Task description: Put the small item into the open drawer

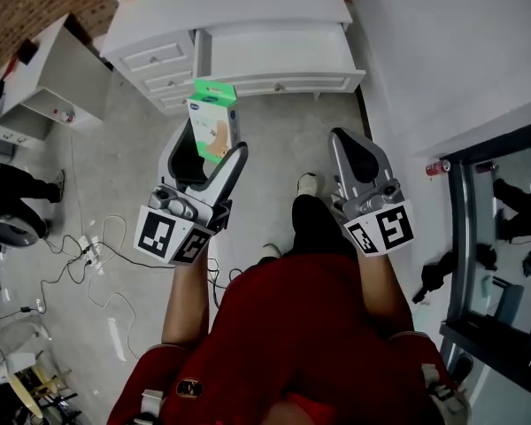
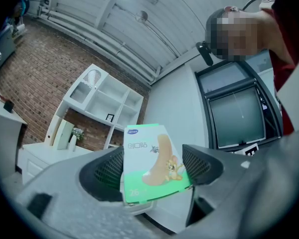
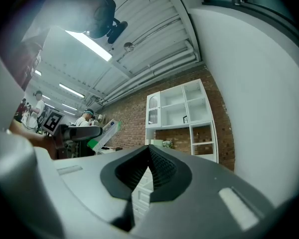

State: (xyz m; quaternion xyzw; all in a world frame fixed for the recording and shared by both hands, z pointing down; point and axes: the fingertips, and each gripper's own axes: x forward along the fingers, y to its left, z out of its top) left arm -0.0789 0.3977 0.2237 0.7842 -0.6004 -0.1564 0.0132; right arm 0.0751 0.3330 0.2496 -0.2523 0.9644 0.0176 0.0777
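Note:
A small green and white box with a cartoon print is clamped between the jaws of my left gripper, held upright in the air above the floor. In the left gripper view the box stands between both pads, and the left gripper is shut on it. Just beyond it, a white dresser has its wide drawer pulled open, and the inside looks bare. My right gripper hangs to the right, below the drawer front. Its jaws are shut with nothing between them.
Small closed drawers sit left of the open one. A white side table stands at the far left, with cables across the floor. At the right are a white wall, a red can and a black-framed glass door. The person's shoe is below the drawer.

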